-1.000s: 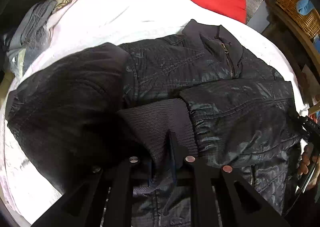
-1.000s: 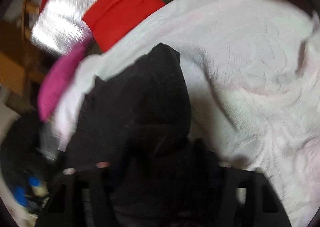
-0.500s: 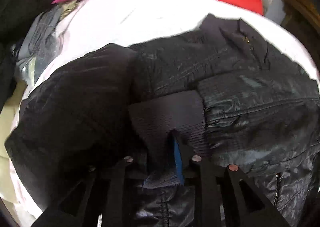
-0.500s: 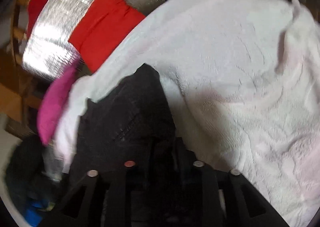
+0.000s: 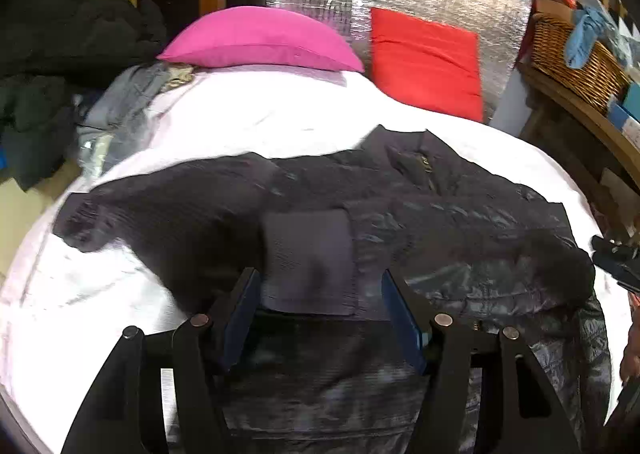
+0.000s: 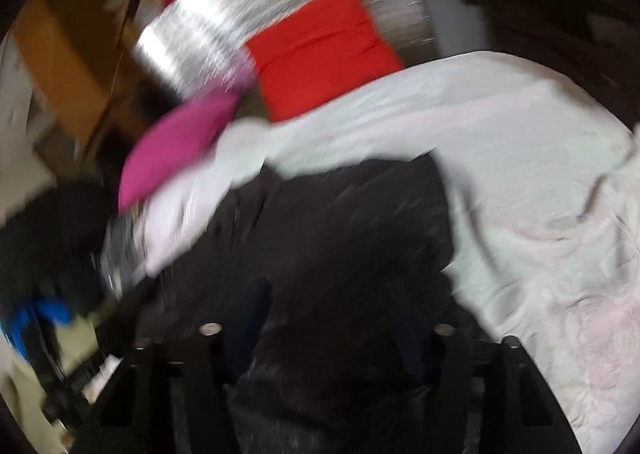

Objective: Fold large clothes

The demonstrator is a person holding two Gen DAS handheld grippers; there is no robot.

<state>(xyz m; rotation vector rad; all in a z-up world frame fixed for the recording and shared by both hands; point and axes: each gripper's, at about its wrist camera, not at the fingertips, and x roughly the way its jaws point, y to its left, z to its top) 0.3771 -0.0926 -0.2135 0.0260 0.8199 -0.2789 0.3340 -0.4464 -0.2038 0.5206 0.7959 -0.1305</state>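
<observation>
Cuff (image 5: 310,260) lay between my left fingers (image 5: 248,294), spread apart to leave the sleeve folded across the jacket (image 5: 460,222); right fingers (image 6: 256,318) blurred, apparently apart.

Left hand-held gripper (image 5: 320,290) spread wide; right hand-held gripper (image 6: 332,306) likewise spread, blurred

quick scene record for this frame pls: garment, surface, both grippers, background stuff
garment: black jacket, spread flat, ribbed cuff folded onto its front
surface: white blanket
left gripper: jaws open, straddling the cuff, not gripping
right gripper: blurred; jaws look open over jacket fabric
background: pink pillow, red cushion, wicker basket
</observation>
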